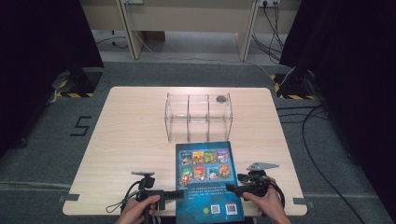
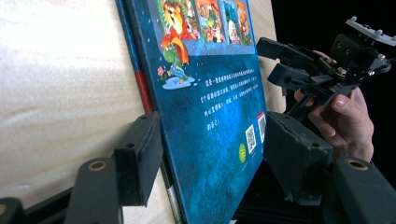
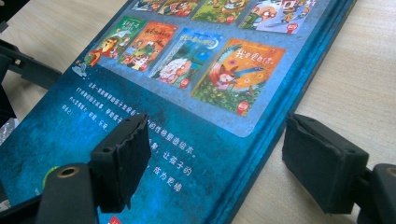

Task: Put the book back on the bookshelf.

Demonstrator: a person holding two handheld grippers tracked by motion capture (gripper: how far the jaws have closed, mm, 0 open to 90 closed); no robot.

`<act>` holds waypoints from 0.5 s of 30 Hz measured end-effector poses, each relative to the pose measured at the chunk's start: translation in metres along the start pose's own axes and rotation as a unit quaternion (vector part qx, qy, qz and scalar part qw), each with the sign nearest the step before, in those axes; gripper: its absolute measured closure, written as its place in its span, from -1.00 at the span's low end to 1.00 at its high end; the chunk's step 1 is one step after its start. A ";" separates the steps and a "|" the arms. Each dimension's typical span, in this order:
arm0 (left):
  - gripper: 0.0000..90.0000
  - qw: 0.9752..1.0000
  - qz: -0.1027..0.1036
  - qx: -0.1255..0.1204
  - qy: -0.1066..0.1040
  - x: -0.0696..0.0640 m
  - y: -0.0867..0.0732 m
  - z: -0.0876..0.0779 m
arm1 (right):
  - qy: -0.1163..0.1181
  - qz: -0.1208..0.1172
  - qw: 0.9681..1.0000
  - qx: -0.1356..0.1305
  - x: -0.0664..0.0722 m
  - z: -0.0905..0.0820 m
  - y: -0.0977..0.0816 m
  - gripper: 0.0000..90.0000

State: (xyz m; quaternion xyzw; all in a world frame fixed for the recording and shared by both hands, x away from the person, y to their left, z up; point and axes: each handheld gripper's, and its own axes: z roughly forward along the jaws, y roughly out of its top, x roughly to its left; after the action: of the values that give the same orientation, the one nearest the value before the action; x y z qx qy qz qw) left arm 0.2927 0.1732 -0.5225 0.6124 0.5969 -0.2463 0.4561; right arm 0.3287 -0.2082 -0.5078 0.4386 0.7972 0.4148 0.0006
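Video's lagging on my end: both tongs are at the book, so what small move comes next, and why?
Probably close both tongs on the book. The left tongs and right tongs each straddle an edge with jaws open, nothing gripped yet, and the book lies flat on the table.

The floor [image 1: 56, 140] left of the table [image 1: 130, 140] carries a black marking in the form of the digit "5" [image 1: 81, 126].

The back cover of the book [image 1: 208, 179] carries several lines of small white Chinese text [image 2: 226, 95] below the grid of cover pictures; most characters are too small to read. Two QR codes [image 2: 256, 131] sit below this text, near the cover's bottom edge. One pictured cover [image 3: 240, 74] bears a Chinese title, not clearly legible.
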 end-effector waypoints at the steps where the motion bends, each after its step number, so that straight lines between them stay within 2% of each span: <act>1: -0.17 1.000 0.001 0.002 0.002 -0.001 0.000 0.000 | 0.000 0.000 1.000 0.000 0.000 0.000 0.000 -0.46; 4: -0.15 1.000 0.006 0.004 0.004 -0.001 -0.002 -0.001 | 0.000 0.000 1.000 0.000 0.000 0.000 0.000 -0.46; 6: -0.15 1.000 0.002 0.006 0.002 -0.001 -0.003 -0.001 | 0.000 0.000 1.000 0.001 0.000 0.000 0.000 -0.46; 10: -0.20 1.000 -0.020 0.003 -0.008 -0.001 -0.003 0.000 | 0.007 0.004 1.000 -0.002 0.002 0.002 -0.001 -0.51; 15: -0.23 0.999 -0.044 0.000 -0.019 -0.001 -0.003 0.001 | 0.002 0.002 1.000 -0.003 0.002 0.001 -0.001 -0.51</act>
State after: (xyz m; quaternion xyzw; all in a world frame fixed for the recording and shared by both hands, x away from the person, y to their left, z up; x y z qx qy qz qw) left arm 0.2903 0.1720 -0.5231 0.5809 0.6142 -0.2782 0.4560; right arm 0.3275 -0.2063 -0.5083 0.4392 0.7954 0.4176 -0.0002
